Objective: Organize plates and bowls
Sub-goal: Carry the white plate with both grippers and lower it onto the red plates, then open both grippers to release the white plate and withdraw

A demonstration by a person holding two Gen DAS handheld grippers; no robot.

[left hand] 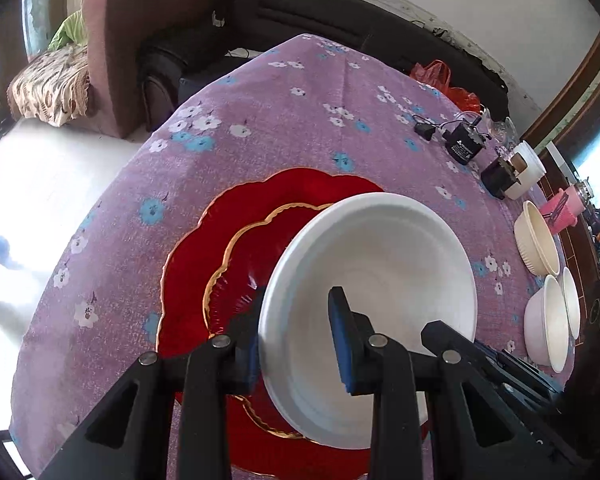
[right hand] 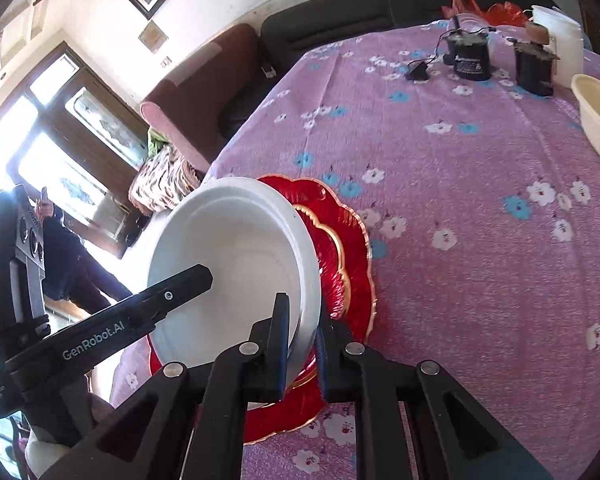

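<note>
A white bowl (left hand: 380, 272) (right hand: 236, 256) is held by both grippers over two stacked red plates. The large red scalloped plate (left hand: 196, 240) (right hand: 356, 240) lies on the purple flowered tablecloth, with a smaller gold-rimmed red plate (left hand: 252, 256) (right hand: 330, 264) on top of it. My left gripper (left hand: 296, 340) is shut on the bowl's left rim, one pad outside and one inside; its finger (right hand: 180, 284) shows inside the bowl in the right wrist view. My right gripper (right hand: 302, 348) is shut on the opposite rim. I cannot tell whether the bowl touches the red plates.
Along the table's right edge stand a cream ribbed bowl (left hand: 536, 240) (right hand: 596, 120) and two nested white bowls (left hand: 548, 320). Farther back are black devices with cables (left hand: 464, 144) (right hand: 470, 58) and a white tub (left hand: 528, 172). A person (right hand: 68, 248) stands beyond the table's left.
</note>
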